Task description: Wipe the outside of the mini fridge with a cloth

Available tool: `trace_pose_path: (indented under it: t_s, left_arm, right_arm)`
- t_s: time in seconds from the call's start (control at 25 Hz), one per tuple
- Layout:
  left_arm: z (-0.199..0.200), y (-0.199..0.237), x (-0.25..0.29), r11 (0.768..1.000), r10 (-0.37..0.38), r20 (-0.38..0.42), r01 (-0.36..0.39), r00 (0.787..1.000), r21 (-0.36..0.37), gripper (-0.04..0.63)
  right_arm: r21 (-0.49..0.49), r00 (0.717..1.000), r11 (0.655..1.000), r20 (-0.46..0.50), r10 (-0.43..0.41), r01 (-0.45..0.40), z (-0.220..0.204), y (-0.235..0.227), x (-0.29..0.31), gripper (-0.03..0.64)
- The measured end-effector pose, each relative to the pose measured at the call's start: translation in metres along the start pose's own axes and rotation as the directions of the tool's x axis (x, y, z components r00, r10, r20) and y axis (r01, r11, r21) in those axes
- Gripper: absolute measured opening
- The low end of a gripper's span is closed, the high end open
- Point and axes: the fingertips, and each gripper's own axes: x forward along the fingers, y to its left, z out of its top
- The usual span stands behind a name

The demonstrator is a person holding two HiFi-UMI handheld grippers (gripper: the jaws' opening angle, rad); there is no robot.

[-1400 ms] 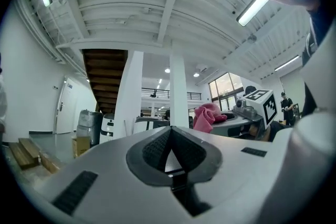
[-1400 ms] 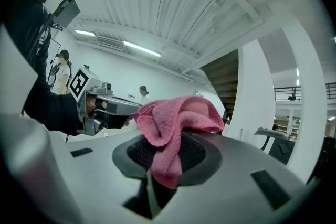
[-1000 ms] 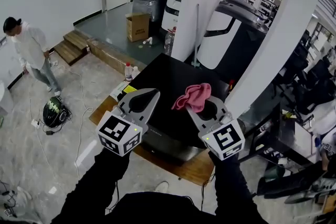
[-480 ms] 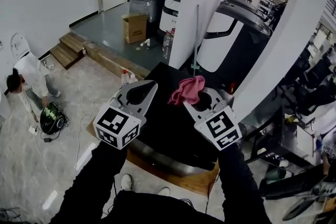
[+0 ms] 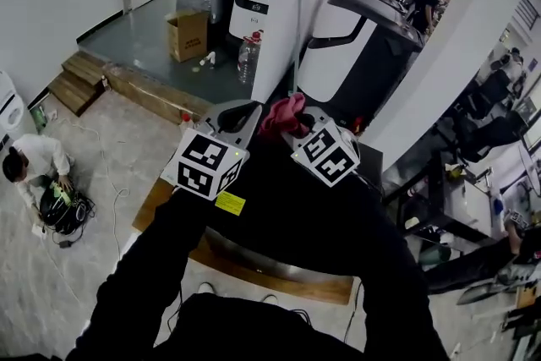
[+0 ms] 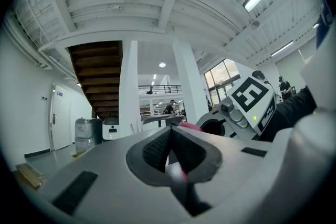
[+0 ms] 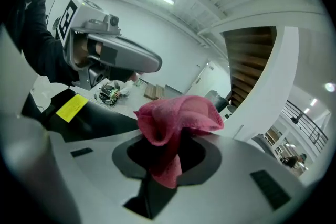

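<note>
The person's black sleeves (image 5: 161,275) reach out over the black mini fridge (image 5: 270,224), whose yellow label (image 5: 229,203) shows between them. Past the label, the left gripper (image 5: 243,111) and right gripper (image 5: 297,126) are raised side by side near the fridge's far edge. Only the left gripper view shows its jaws pressed together with nothing between them. Only the right gripper view shows that gripper's jaws clamped on the bunched pink cloth (image 7: 176,115), which fans out above them. Compared with a second ago, both grippers are farther out and closer together, and the cloth has gone with them. Far left, a person (image 5: 34,166) now crouches on the floor.
</note>
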Motion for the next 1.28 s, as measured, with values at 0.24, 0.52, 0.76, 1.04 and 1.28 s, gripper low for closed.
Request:
trace_pose_path:
  t_s: [0.24,0.52,0.76,1.04,1.28]
  left_arm:
    - [-0.047,0.038,0.027,0.998,-0.065,-0.073,0.064,0.995,-0.013,0.006]
    - [-0.083,0.049,0.039,0.99,-0.136,-0.101,0.132,0.985,-0.049,0.006]
    - [-0.087,0.04,0.042,0.98,-0.194,-0.103,0.188,0.976,-0.067,0.006]
    - [-0.064,0.01,0.035,0.979,-0.204,-0.092,0.2,0.975,-0.052,0.006]
    - [-0.05,-0.031,0.035,0.977,-0.199,-0.11,0.188,0.974,-0.097,0.006]
  right_arm:
    - [0.014,0.984,0.999,-0.173,0.044,-0.042,-0.026,0.005,0.083,0.092]
    - [0.007,0.972,1.0,-0.234,-0.004,0.006,-0.039,0.005,0.121,0.086]
    - [-0.051,0.962,0.997,-0.265,-0.071,0.059,-0.049,-0.001,0.121,0.081]
    - [-0.071,0.931,0.99,-0.338,-0.136,0.119,-0.085,-0.02,0.09,0.081]
    - [-0.078,0.916,0.987,-0.367,-0.16,0.141,-0.119,-0.03,0.049,0.08]
